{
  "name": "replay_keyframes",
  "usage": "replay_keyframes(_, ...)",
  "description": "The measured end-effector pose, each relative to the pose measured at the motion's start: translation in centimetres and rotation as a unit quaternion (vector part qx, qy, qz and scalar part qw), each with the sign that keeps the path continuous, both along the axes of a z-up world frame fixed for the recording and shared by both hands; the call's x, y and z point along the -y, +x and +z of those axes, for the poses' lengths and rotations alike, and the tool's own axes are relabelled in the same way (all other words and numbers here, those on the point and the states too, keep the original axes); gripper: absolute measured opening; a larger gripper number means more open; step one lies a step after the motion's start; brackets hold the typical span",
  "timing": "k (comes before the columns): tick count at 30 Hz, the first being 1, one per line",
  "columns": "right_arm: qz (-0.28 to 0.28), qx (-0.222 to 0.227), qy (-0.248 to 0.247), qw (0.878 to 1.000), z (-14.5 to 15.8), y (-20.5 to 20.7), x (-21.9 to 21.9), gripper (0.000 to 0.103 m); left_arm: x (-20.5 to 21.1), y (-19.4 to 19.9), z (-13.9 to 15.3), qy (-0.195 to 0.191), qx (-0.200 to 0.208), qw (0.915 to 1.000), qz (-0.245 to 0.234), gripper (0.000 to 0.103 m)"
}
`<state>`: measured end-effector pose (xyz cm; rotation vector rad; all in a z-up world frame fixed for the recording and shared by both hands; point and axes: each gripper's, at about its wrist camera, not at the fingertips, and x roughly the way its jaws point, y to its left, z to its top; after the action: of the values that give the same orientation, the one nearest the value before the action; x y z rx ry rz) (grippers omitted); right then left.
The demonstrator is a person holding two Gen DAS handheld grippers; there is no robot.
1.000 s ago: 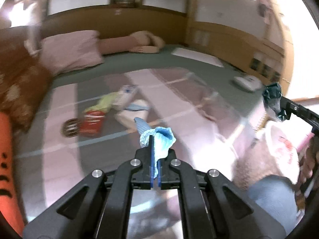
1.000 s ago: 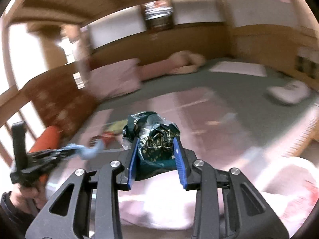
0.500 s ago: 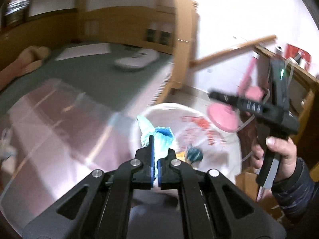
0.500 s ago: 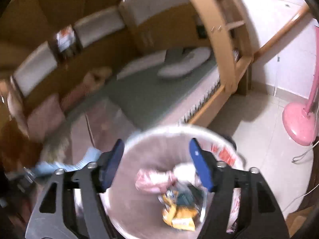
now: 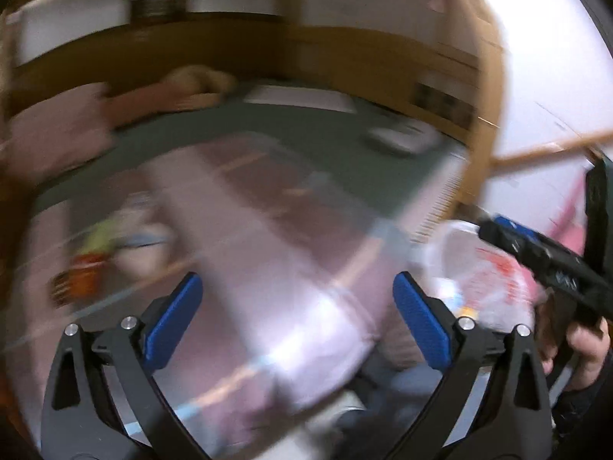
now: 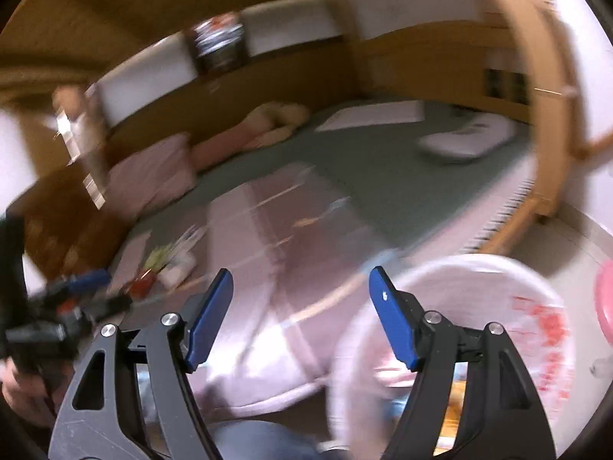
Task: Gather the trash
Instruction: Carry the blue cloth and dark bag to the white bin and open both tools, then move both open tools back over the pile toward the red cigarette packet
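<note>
Both views are blurred by motion. My left gripper (image 5: 297, 318) is open and empty over the pink blanket (image 5: 268, 268) on the bed. My right gripper (image 6: 300, 318) is open and empty, just left of the white bin-bag rim (image 6: 459, 264); the bag also shows at the right of the left wrist view (image 5: 494, 272), with scraps inside. A pile of trash lies on the blanket at the left: a red can (image 5: 82, 272) and yellow and white wrappers (image 5: 115, 226), also in the right wrist view (image 6: 168, 257). The right gripper shows in the left wrist view (image 5: 536, 253), the left in the right wrist view (image 6: 69, 306).
The bed has a green sheet (image 6: 383, 176), pink pillows (image 6: 153, 172) and a plush toy (image 6: 268, 122) at the back, and a white object (image 6: 467, 138) at the right. A wooden bed frame (image 6: 536, 199) edges it. A pink fan base (image 6: 605, 306) stands on the floor.
The left gripper has opened and no longer holds the blue tissue. Both views have swung from the bin bag back toward the bed. The right gripper stays open, its dark wrapper gone a second ago.
</note>
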<state>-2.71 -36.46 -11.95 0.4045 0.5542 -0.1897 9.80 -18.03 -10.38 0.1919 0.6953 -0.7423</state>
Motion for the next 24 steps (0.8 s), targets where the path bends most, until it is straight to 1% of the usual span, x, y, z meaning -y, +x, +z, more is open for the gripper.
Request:
replay_keyframes(2,0.049,-0.001,-0.012,0.999,0.4,3.5,-3.7,0.072,-4.4,2.5,0.2,0.013,0.009,0.9973,0.071,0.1)
replay_keyframes(3,0.069,0.0,-0.019,0.997,0.7,5.0,-5.4,0.074,-5.7,3.3,0.2,0.018,0.011,0.9955,0.093,0.1)
replay_keyframes(5,0.101,0.002,-0.03,0.994,1.3,7.7,-8.6,0.076,-8.8,5.2,0.0,0.025,0.016,0.9898,0.139,0.1)
replay_keyframes(6,0.113,0.005,-0.031,0.993,1.5,8.5,-9.9,0.077,-10.6,6.1,-0.2,0.03,0.022,0.9852,0.168,0.1)
replay_keyframes(9,0.145,0.009,-0.031,0.989,1.9,12.7,-13.5,0.078,-14.1,7.7,-0.8,0.026,0.028,0.9769,0.21,0.1)
replay_keyframes(11,0.147,0.007,-0.037,0.988,1.4,15.2,-15.2,0.078,-15.8,8.8,-2.2,0.027,0.031,0.9713,0.234,0.1)
replay_keyframes(12,0.145,0.011,-0.041,0.989,1.1,15.6,-15.6,0.078,-16.2,9.1,-2.6,0.04,0.028,0.968,0.246,0.1)
replay_keyframes(13,0.141,0.018,-0.048,0.989,0.3,16.0,-16.0,0.078,-16.7,9.7,-3.1,0.066,0.015,0.9624,0.263,0.1)
replay_keyframes(14,0.139,0.013,-0.056,0.989,-0.6,16.1,-16.4,0.078,-16.8,10.2,-3.4,0.08,0.003,0.9595,0.27,0.1)
replay_keyframes(15,0.137,-0.018,-0.064,0.988,-1.6,16.5,-16.7,0.078,-17.0,10.1,-3.3,0.071,-0.002,0.9608,0.268,0.1)
replay_keyframes(16,0.142,-0.055,-0.056,0.987,-2.4,16.9,-16.8,0.078,-17.5,9.8,-3.1,0.061,-0.005,0.9624,0.265,0.1)
replay_keyframes(18,0.15,-0.038,-0.024,0.988,-2.3,16.2,-16.1,0.078,-17.1,9.6,-3.1,0.045,-0.01,0.9666,0.252,0.1)
replay_keyframes(20,0.145,-0.03,-0.036,0.988,-2.0,15.8,-16.0,0.078,-16.5,9.3,-3.1,0.048,-0.006,0.9684,0.245,0.1)
replay_keyframes(21,0.142,-0.033,-0.041,0.989,-2.1,15.8,-16.1,0.078,-16.4,9.3,-3.2,0.05,-0.005,0.9689,0.242,0.1)
replay_keyframes(22,0.138,-0.038,-0.038,0.989,-2.2,15.9,-15.8,0.078,-16.1,9.1,-3.4,0.052,-0.005,0.9692,0.241,0.1)
replay_keyframes(24,0.135,-0.041,-0.015,0.99,-2.4,16.1,-15.3,0.078,-15.6,9.1,-3.5,0.056,-0.007,0.97,0.237,0.1)
